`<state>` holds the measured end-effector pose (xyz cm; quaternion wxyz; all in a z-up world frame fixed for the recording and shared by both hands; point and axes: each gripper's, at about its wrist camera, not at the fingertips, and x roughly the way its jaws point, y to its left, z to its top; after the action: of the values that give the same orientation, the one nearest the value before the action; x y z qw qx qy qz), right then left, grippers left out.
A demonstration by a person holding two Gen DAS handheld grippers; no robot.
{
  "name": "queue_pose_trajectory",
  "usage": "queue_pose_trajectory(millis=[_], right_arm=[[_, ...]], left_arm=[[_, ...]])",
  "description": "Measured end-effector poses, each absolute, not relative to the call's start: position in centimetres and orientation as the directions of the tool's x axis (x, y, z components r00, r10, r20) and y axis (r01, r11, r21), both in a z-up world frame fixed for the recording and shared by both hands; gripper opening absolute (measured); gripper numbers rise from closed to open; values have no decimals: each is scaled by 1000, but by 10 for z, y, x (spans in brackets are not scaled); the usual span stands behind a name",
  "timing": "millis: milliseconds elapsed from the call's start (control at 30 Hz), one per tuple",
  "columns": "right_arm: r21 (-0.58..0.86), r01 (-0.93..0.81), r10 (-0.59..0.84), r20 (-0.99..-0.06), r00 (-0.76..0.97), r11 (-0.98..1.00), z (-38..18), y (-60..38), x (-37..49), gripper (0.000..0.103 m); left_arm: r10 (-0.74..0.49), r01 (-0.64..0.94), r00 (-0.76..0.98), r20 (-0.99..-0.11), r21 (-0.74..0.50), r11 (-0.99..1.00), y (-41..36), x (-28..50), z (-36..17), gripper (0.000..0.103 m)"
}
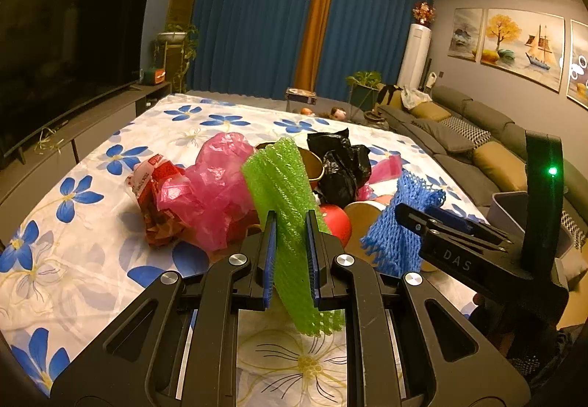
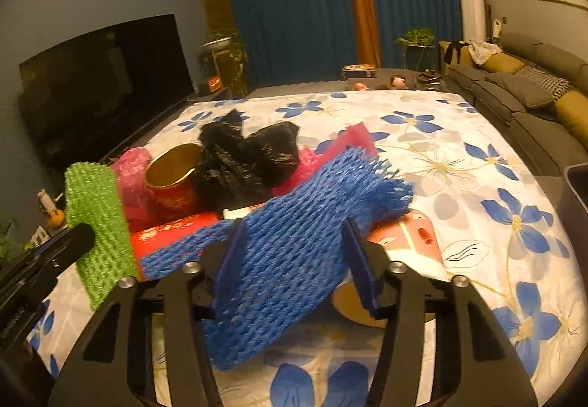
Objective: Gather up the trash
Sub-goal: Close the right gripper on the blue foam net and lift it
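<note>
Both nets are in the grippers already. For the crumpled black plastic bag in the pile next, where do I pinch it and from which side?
Take the black plastic bag by the peaked fold standing up at its top, coming down from above. That bunched ridge is thin enough to pinch and stands free of the gold-rimmed cup leaning against its left side; lower down it is wedged among the pink bags.

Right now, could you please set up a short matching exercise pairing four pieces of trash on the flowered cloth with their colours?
Things:
1. foam net in the left gripper
2. foam net in the right gripper
3. crumpled bag beside the gold-lined cup
4. thin plastic bag left of the pile

Colours:
A. black
B. pink
C. green
D. blue

Pairs: 1-C, 2-D, 3-A, 4-B
</note>
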<state>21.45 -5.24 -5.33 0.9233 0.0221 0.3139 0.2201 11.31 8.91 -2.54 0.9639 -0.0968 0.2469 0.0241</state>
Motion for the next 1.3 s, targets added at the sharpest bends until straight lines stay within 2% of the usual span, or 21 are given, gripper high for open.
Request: queue_pose_trajectory(millis=[200,367,533,600,667,733,767,833,867,967,1300], right_arm=[[235,-425,479,-562,675,874,-51,-53,209,47],[212,-455,489,-561,668,865,-50,-44,200,60],[148,-460,450,-593,667,876,-58,-34,199,60],[146,-462,451,-593,667,875,-59,-34,198,53],[150,-465,455,-597,661,873,-60,-34,198,40],[157,-466,460,-597,657,870,-60,-36,196,35],[158,-472,465,-597,654,867,-60,-37,195,27],[156,-473,464,-598,653,867,-61,-38,194,24],[156,-476,467,-595,654,866,-61,-39,193,18],[156,-479,473,-576,666,864,-56,-43,186,13],[163,-465,478,-507,717,870,-30,-68,162,12]], left_arm=[[1,-95,877,-480,-172,980,91,111,-25,14],[3,-98,878,-479,-173,980,92,111,-24,14],[3,-99,878,-480,-175,980,93,110,-24,14],[4,-100,878,-479,-175,980,94,110,-24,14],[4,-100,877,-480,-175,979,94,110,-25,14],[4,-101,877,-480,-176,979,95,108,-24,14],[5,-101,877,-480,-176,979,95,108,-24,14],[4,-101,877,-480,-177,979,95,108,-24,14],[4,-101,877,-481,-177,979,95,107,-24,14],[2,-97,878,-479,-175,980,95,107,-23,14],[-16,-63,892,-452,-159,985,79,99,-15,14]])
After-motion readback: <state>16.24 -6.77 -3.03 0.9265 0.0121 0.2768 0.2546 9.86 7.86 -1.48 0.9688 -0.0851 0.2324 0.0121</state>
